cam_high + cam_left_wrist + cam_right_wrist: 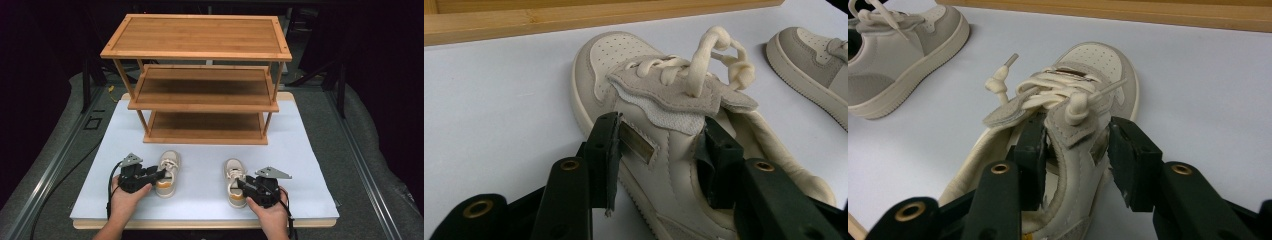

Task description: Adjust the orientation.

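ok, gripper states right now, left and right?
Left gripper: jaws straddle left shoe side wall, grip cannot be told.
Right gripper: jaws straddle right shoe side wall, grip cannot be told.

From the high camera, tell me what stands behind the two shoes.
Behind the left shoe and right shoe stands a wooden rack with three bare shelves, on the white table top. The rack hides the table right behind it.
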The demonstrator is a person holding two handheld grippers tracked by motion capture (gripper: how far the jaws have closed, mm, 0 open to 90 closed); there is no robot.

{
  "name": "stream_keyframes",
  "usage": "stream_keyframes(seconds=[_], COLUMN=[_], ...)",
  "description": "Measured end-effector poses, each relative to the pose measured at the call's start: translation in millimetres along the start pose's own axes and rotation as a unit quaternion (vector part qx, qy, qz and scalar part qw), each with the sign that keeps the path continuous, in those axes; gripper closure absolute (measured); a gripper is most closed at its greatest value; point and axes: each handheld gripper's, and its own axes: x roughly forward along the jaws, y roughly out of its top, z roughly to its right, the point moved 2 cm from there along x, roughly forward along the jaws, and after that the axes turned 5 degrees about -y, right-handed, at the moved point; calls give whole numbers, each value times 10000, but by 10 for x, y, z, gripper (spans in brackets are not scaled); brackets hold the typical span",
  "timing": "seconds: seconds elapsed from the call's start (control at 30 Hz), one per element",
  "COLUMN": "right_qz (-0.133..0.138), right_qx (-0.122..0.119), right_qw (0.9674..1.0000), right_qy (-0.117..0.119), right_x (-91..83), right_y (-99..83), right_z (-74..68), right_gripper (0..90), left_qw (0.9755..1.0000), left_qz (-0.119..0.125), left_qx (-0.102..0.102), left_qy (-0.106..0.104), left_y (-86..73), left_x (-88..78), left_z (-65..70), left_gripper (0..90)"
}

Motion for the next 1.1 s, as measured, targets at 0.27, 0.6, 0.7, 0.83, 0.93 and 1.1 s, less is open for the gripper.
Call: stream_keyframes(seconds=[0.27,0.6,0.7,0.83,0.93,1.1], right_qz=[29,83,73,88,78,119], right_qx=[-29,-93,-118,-161,-127,-116], right_qw=[10000,9999,9999,9998,9999,9999], right_qy=[-83,-63,-8,0,6,27], right_x=[42,197,231,256,274,301], right_y=[36,103,115,120,125,128], right_z=[-93,-335,-397,-452,-482,-528], right_gripper=[634,646,647,647,647,647], left_qw=[9998,9994,9993,9992,9992,9989], left_qz=[-73,-102,-89,-99,-99,-134], left_qx=[81,191,180,168,168,194], left_qy=[-135,-282,-324,-338,-355,-399], left_y=[-3,-4,-1,6,11,19], left_x=[58,178,219,245,264,286], left_z=[139,352,407,443,464,502], left_gripper=[576,580,581,581,581,581])
